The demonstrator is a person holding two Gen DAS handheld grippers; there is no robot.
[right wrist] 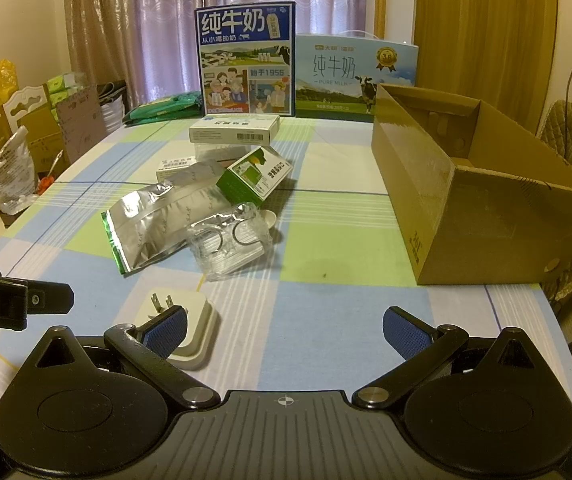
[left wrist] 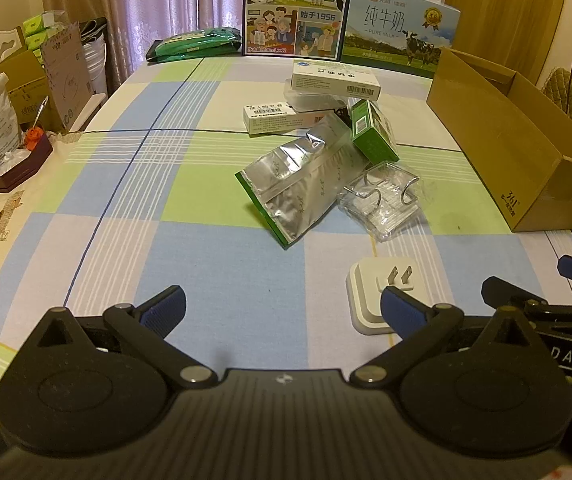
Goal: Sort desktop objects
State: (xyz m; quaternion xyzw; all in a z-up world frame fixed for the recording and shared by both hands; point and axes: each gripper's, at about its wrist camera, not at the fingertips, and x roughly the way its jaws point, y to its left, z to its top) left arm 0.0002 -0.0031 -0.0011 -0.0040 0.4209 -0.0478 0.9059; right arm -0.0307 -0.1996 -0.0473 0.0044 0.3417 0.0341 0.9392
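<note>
White plug (right wrist: 184,320): nearest item, lying on its back on the checked desk (left wrist: 222,264), prongs up and tilted toward the far side. We find it just ahead of both tools. In the left wrist view it sits by the right finger of the left tool (left wrist: 282,312); in the right wrist view it sits by the left finger of the right tool (right wrist: 284,332), which covers its near corner. We judge it to lie between the two tools, a little off-centre for each, so either would need a short sideways shift to straddle it.

Tools: both spread wide, nothing between the pads.

Pile, farther off:
- foil pouch (left wrist: 302,184), long axis running diagonally, near end pointing at us;
- clear pack (left wrist: 382,200) with wire rings, touching the pouch;
- green box (left wrist: 374,132), tilted, leaning on the pile;
- white boxes (left wrist: 334,80), stacked behind.

Carton (right wrist: 478,196): open, at the right of the desk, well apart from the plug; we take it as the likely destination. The right tool is nearer to it.

Hard to make out: the carton's floor, the small dark item behind the green box, and the print on the boxes.
</note>
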